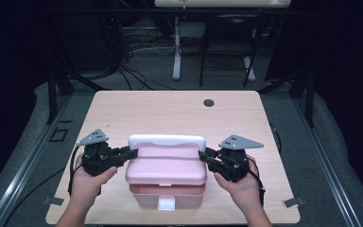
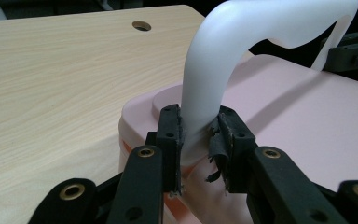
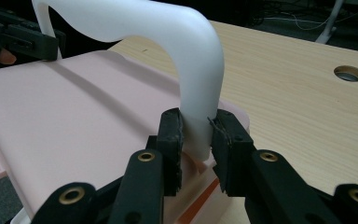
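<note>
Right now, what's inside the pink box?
Cannot tell: the pink lid covers the pink box. A dark gap shows under the lid's front edge. Both grippers' jaws clamp the white handle.

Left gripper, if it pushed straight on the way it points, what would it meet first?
The left gripper is already shut on the white curved plastic handle of the pink plastic box; beyond it, probably the right gripper opposite.
</note>
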### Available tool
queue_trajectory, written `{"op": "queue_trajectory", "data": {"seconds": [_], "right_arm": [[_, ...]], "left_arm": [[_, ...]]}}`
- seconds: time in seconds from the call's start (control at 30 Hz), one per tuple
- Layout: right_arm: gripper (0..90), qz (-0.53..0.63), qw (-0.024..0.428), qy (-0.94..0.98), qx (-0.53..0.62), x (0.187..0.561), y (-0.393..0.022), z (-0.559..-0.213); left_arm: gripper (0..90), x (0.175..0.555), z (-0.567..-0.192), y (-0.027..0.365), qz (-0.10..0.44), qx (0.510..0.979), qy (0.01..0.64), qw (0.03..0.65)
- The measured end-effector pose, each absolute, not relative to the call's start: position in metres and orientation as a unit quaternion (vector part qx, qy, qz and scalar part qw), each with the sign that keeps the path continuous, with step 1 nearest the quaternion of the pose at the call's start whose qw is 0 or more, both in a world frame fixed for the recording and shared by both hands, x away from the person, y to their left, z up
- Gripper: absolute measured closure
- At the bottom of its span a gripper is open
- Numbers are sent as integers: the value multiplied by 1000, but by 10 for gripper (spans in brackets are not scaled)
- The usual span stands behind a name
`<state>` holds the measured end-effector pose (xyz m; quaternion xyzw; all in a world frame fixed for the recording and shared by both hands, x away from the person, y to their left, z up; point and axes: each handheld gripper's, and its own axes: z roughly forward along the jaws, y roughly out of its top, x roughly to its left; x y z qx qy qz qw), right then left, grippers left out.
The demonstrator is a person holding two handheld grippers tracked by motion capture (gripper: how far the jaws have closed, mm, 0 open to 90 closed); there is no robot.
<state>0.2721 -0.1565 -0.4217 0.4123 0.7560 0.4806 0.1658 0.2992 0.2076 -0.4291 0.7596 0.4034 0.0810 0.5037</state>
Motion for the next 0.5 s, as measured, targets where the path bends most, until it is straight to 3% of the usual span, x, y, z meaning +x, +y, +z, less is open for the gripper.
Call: {"op": "queue_trajectory", "data": {"seconds": [0.5], "right_arm": [[736, 487, 163, 752, 413, 274, -157, -420]], "left_arm": [[665, 295, -423, 217, 87, 759, 402, 504]]}}
